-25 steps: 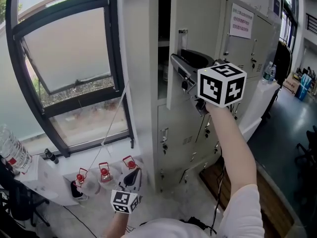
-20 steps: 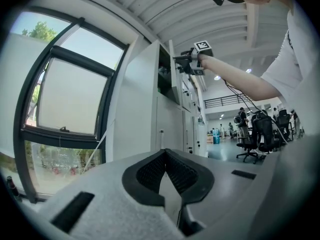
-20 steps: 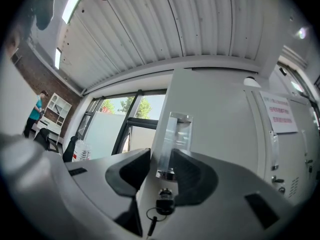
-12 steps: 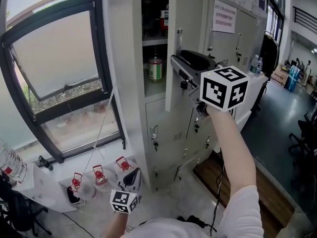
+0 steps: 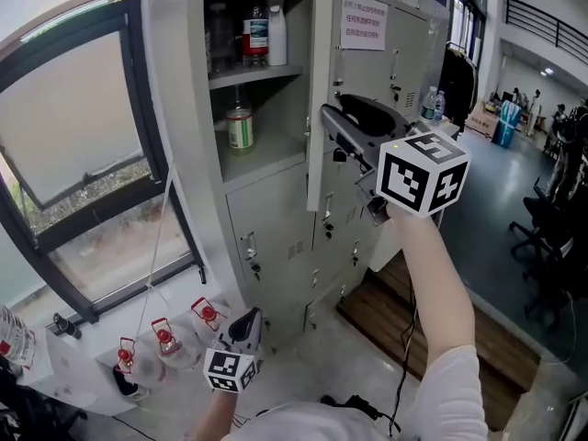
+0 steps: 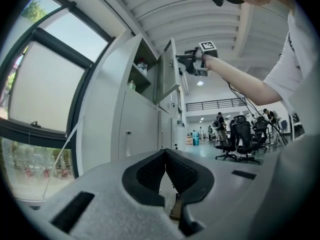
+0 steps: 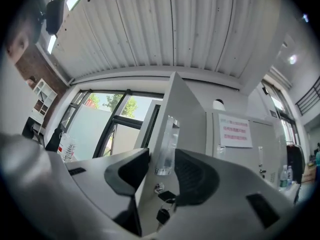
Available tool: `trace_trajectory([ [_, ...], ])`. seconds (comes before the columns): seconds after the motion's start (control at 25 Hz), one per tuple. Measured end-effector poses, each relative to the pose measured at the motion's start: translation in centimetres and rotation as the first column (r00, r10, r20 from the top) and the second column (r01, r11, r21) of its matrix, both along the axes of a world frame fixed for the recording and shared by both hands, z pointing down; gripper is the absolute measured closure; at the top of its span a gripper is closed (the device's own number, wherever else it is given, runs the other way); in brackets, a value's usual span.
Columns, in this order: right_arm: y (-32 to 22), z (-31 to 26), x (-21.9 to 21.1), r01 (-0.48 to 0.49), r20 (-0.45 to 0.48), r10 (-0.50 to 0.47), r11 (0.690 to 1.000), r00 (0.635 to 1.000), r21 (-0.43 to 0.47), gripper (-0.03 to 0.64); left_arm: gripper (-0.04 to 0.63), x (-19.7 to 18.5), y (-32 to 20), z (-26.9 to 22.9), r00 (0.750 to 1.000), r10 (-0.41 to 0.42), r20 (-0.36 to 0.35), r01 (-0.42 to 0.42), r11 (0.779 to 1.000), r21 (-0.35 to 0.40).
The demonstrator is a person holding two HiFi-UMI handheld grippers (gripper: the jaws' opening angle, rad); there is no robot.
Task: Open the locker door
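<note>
My left gripper (image 6: 165, 154) hangs low by my side with its jaws closed tip to tip on nothing; it has no part in this step. Up at the top row, the locker door (image 5: 322, 62) stands swung well out from its compartment, edge-on to me; I judge the opening as good as done. My right gripper (image 7: 162, 160) straddles the door's free edge, with the clear handle (image 7: 165, 139) between its jaws; the jaws are opening, though the pads look to touch the edge on either side; a bunch of keys (image 7: 162, 215) dangles from the lock just below. The next move, as I see it, is to let go cleanly and draw straight back off the edge; I should not snag the keys or nudge the door shut.

To the left a big dark-framed window (image 5: 83, 145) tilts open; below it a pale ledge (image 5: 87, 366) carries red-capped bottles (image 5: 163, 336). The open compartment shows a green-labelled jar (image 5: 240, 127) on its lower shelf and more bottles (image 5: 257, 35) above. The grey lockers carry a printed notice (image 5: 365, 21). A wooden strip (image 5: 386, 306) runs along their foot; to the right the dark floor holds office chairs (image 5: 551, 237).
</note>
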State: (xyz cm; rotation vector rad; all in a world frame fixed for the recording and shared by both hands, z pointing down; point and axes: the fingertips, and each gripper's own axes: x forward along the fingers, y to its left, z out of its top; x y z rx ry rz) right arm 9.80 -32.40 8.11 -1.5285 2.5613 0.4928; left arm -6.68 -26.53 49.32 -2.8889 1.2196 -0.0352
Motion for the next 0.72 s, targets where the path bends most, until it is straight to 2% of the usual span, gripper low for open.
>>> trace_trajectory([
  [0.2,1.2,0.2,4.3,-0.078,0.028,0.078,0.997,0.997,-0.002,0.466,0.588,2.8,0.2,-0.3,0.998,0.060,0.003,-0.060,0.998,0.012],
  [0.32,1.7,0.4,6.9,-0.128,0.058,0.129,0.992,0.990,-0.008,0.507,0.588,4.0,0.2,-0.4,0.997,0.078,0.002,-0.078,0.997,0.019],
  [0.48,1.8,0.6,10.9,-0.233,0.083,0.233,0.973,0.969,-0.009,0.577,0.587,5.9,0.3,-0.5,0.994,0.108,0.006,-0.108,0.994,0.019],
  [0.6,1.9,0.8,13.8,-0.305,0.096,0.304,0.952,0.948,-0.005,0.597,0.586,7.1,0.5,-0.5,0.992,0.130,0.009,-0.130,0.991,0.018],
  [0.72,1.7,1.3,15.8,-0.329,0.112,0.328,0.944,0.938,-0.013,0.600,0.586,7.9,0.4,-0.3,0.990,0.142,0.013,-0.142,0.990,0.012],
])
